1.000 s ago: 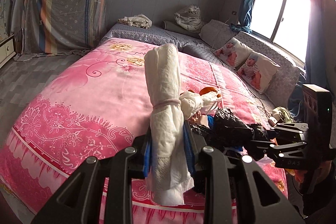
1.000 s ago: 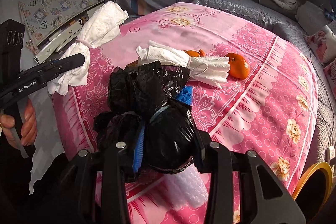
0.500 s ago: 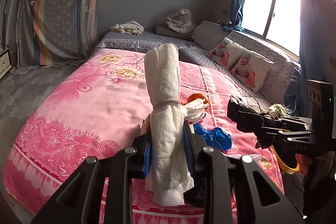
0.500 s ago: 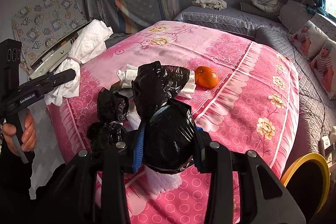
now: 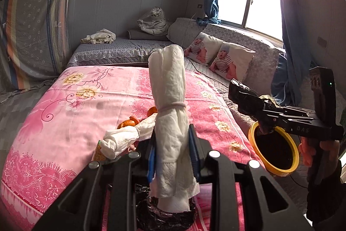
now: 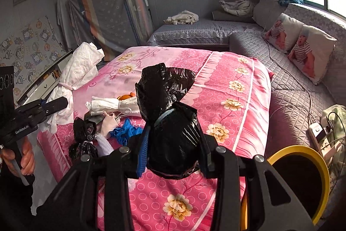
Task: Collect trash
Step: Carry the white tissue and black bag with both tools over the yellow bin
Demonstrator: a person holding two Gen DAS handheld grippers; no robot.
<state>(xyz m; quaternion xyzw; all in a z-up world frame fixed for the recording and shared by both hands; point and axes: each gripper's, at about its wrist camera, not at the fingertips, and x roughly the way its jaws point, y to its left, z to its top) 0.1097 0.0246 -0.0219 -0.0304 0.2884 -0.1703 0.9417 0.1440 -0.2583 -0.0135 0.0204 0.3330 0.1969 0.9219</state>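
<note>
My left gripper point(image 5: 172, 151) is shut on a white tied paper bundle point(image 5: 169, 101), held upright above the near edge of the pink bed point(image 5: 71, 101); it also shows in the right wrist view point(image 6: 75, 79). My right gripper point(image 6: 173, 151) is shut on a black tied plastic bag point(image 6: 168, 109), held just above the yellow-rimmed bin point(image 5: 273, 151), which also shows in the right wrist view point(image 6: 302, 176). On the bed lie a second white bundle point(image 6: 114, 105), another black bag point(image 6: 83, 138), a blue glove point(image 6: 125, 131) and orange peel point(image 5: 129, 122).
A grey sofa point(image 6: 292, 88) with two baby-print pillows point(image 5: 218, 57) runs along the right under the window. A power strip and cables point(image 6: 320, 135) lie beside the bin. A striped mattress point(image 5: 32, 31) leans on the back wall.
My right gripper has carried the black bag from over the bed rightward to above the bin. My left gripper has risen slightly with the white bundle still in it.
</note>
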